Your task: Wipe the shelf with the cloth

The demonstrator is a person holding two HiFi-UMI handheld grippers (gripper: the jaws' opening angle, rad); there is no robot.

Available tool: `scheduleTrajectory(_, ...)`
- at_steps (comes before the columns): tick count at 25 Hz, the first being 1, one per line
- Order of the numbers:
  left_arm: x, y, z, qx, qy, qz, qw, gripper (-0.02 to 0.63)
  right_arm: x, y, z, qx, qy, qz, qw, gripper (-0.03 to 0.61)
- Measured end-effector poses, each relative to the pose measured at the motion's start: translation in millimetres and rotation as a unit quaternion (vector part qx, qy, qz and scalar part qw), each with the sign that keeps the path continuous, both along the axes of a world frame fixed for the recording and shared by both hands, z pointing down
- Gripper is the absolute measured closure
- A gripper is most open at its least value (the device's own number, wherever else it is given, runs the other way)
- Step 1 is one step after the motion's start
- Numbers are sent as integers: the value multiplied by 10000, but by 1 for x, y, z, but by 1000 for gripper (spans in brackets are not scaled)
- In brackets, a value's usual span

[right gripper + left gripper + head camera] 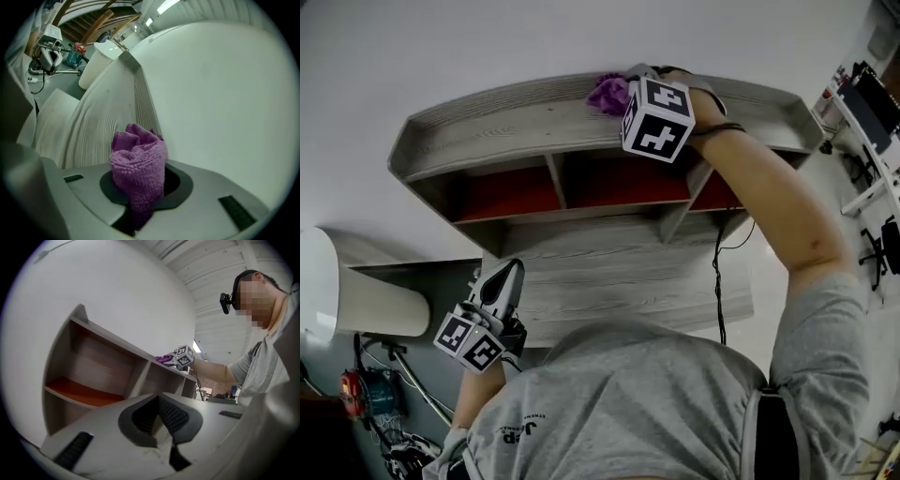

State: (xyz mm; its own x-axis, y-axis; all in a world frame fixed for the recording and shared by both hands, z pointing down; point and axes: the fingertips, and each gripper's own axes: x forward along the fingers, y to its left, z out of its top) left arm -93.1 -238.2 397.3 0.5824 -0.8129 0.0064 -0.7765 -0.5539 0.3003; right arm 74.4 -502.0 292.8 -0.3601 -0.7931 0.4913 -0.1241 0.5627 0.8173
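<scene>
Grey shirt [619, 403] fills the bottom of the head view. Just beyond it the left gripper [159, 416] hangs low, well below and to the left of the right gripper. Its jaws are clenched together with nothing between them, and it plays no part in the wiping.

Further out is the shelf [534, 117]. The right gripper [140, 187] is at the far end of a raised arm, on the shelf's top board. It is grasping the purple cloth [139, 161], which bunches up out of the jaws and points forward along the grained board, with the white wall [225, 93] just to the gripper's right.

The risks, as I judge them:
- The jaws pinch only the lower fold of the cloth, so dragging it over the ridged board could pull it out.
- The wad is bunched and would touch only a narrow strip of board. If the gripper tilts, its body could scrape the wood instead.
- The black cable [717, 281] hanging below the right gripper runs past the shelf's front edge and could catch on it during a long stroke.
- With the arm stretched this high, it may be hard to press evenly.

Counted, there are:
- one cloth
- two grippers
- one shelf
- three open compartments [506, 192] with red floors under the top board, split by two dividers
- one cable
</scene>
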Motion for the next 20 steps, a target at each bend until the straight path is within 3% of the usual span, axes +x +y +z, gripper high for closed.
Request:
scheduleTrajectory(5, 146, -15, -6, -74, 152, 206, 9996, 600, 201, -14, -1, -68, 391, 528, 9978, 500)
scheduleTrajectory(10, 231, -19, -18, -27, 27, 382, 9993, 600, 339, -27, 0, -121, 827, 1293, 9881, 500)
scheduleTrajectory(14, 253, -15, -28, 66, 5, 395, 9992, 600, 387, -33, 3, -220, 1382, 1874, 9723, 502)
scheduleTrajectory(18, 249, -12, -27, 32, 11, 339, 9994, 600, 393, -36, 6, -450, 1600, 2111, 9632, 502)
scheduleTrajectory(20, 237, -8, -25, 17, -2, 326, 9995, 600, 389, -32, 0, -582, 1480, 2175, 9630, 503)
